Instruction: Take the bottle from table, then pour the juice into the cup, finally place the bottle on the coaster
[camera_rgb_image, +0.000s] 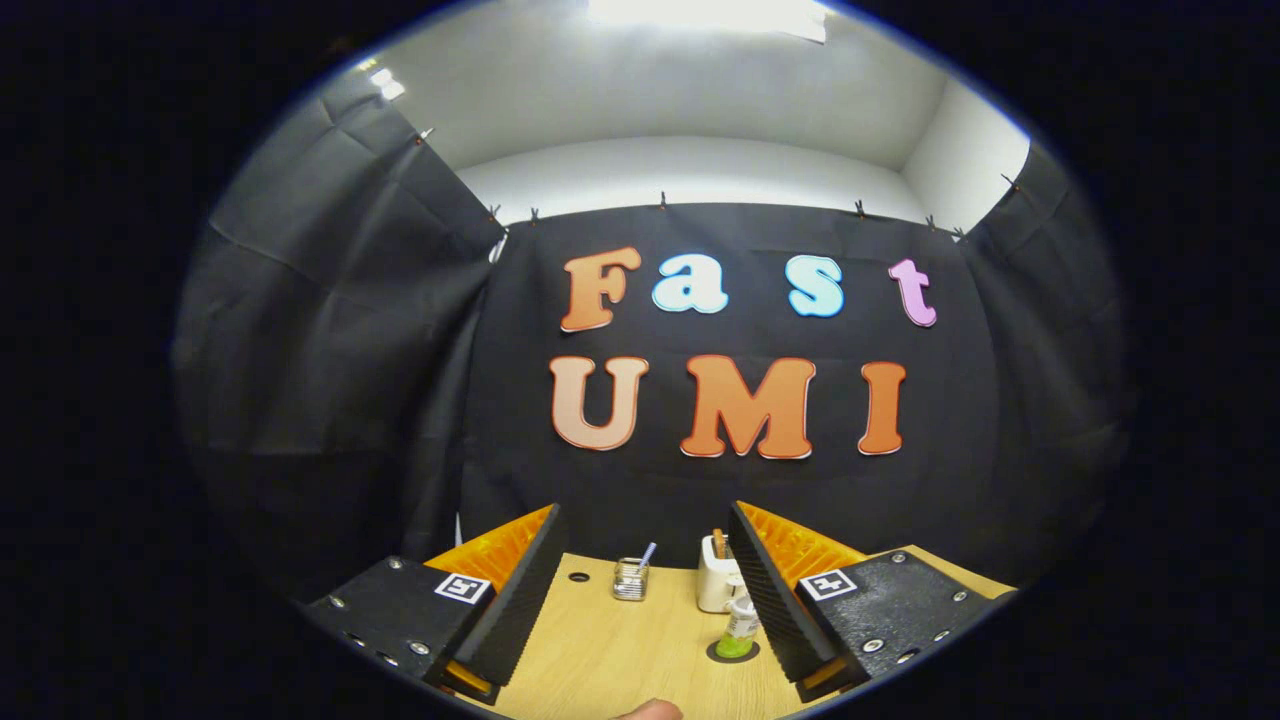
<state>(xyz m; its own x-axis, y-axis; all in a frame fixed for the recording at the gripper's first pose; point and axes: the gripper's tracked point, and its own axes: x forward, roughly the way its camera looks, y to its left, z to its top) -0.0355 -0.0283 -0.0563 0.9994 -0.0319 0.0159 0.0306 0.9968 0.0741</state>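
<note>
So there's a light wooden table (610, 650) with a small glass jar (630, 580) near the back, a straw-like stick poking out of it. Just right of it sits a white holder (716, 588) with brownish sticks inside. Black cloth wall (330, 380) behind, white ceiling (680, 100) overhead.

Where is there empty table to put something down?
Bare wood lies between the open gripper's fingers, in front of the glass jar, and left of the bottle. It is crowded by the right finger, where the bottle on its dark coaster sits just before the white holder.
</note>
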